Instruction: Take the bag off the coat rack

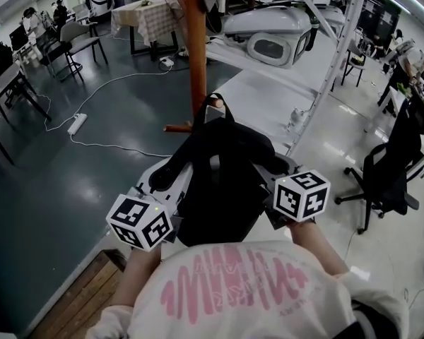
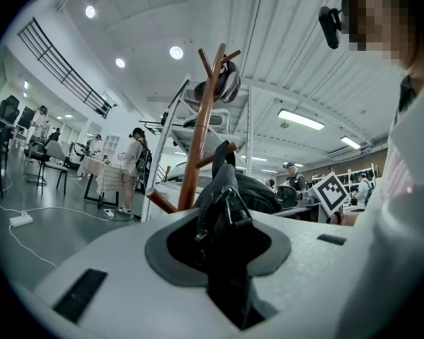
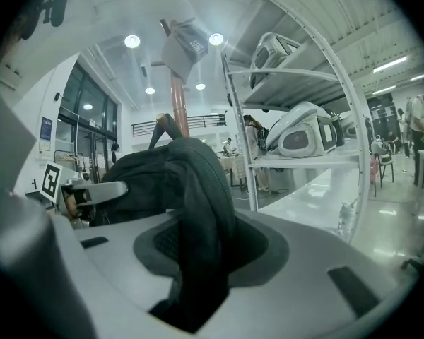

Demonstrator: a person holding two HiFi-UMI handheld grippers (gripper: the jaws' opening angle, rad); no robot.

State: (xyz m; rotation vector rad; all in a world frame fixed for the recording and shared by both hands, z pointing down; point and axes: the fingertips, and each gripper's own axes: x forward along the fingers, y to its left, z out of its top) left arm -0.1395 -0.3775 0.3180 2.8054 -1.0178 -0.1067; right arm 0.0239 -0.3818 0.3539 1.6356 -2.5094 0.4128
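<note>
Against the wooden coat rack [image 1: 196, 55], the black bag [image 1: 222, 182] hangs with its top loop [image 1: 219, 104] apparently over an upward-slanting peg at the bag's 12 o'clock. The left gripper [image 1: 166, 179] is clamped narrow on the bag's zipped edge at 9 o'clock. The right gripper [image 1: 277, 169] pinches a padded fold at 3 o'clock. The grasp looks made and the lift-off is in hand. Next, both hands should raise the bag until the loop clears the peg tip, then draw it back toward 6 o'clock.
</note>
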